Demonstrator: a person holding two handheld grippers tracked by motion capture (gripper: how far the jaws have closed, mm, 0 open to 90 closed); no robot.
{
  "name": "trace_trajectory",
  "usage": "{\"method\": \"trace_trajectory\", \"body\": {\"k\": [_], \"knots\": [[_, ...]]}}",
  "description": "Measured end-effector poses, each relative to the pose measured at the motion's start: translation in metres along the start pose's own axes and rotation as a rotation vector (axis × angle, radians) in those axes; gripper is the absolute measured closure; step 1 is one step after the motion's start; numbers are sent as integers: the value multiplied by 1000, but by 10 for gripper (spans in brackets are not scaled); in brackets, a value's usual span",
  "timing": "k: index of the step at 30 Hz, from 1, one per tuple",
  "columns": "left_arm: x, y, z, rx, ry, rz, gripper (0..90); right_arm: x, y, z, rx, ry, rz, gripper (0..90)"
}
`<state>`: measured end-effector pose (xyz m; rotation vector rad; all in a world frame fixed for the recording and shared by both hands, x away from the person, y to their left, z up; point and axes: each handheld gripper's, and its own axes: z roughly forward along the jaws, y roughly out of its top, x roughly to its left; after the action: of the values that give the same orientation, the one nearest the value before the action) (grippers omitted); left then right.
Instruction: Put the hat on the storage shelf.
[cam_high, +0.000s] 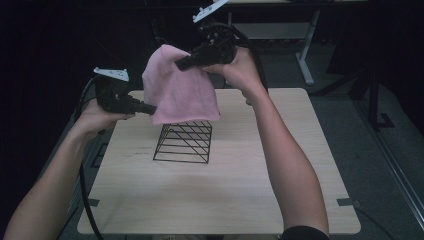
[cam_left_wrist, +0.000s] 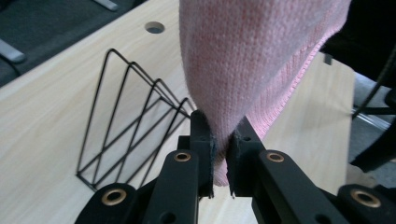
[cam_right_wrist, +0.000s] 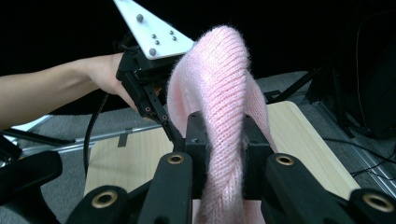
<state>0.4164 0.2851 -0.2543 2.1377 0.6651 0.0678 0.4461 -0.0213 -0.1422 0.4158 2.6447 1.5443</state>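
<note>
A pink knitted cloth (cam_high: 177, 87) hangs in the air above a black wire rack (cam_high: 184, 142) that stands on the wooden table (cam_high: 225, 190). My right gripper (cam_high: 178, 64) holds the cloth's top edge from the right, its jaws shut on a bunched fold (cam_right_wrist: 224, 140). At the cloth's lower left corner my left gripper (cam_high: 152, 108) is shut on the fabric; the left gripper view shows the pads (cam_left_wrist: 208, 149) pinching the pink knit (cam_left_wrist: 252, 56). The rack (cam_left_wrist: 130, 126) sits just below and left of that grip.
A round hole (cam_left_wrist: 154, 27) is cut in the table near its far edge. Desk legs (cam_high: 302, 55) and a dark floor lie beyond the table. The other hand's gripper with its grey plate (cam_right_wrist: 152, 30) shows behind the cloth in the right gripper view.
</note>
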Motion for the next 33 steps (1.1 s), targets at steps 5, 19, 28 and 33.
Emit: {"method": "trace_trajectory", "body": {"k": [5, 19, 28, 33], "knots": [[1, -1, 1, 13, 30, 4, 827, -6, -2, 4, -6, -5, 8, 774], [11, -13, 13, 64, 72, 12, 826, -25, -27, 24, -30, 37, 52, 772], [7, -17, 20, 103, 76, 33, 819, -23, -40, 27, -37, 59, 59, 771], [9, -26, 24, 116, 72, 18, 819, -23, -47, 32, -20, 74, 64, 770]]}}
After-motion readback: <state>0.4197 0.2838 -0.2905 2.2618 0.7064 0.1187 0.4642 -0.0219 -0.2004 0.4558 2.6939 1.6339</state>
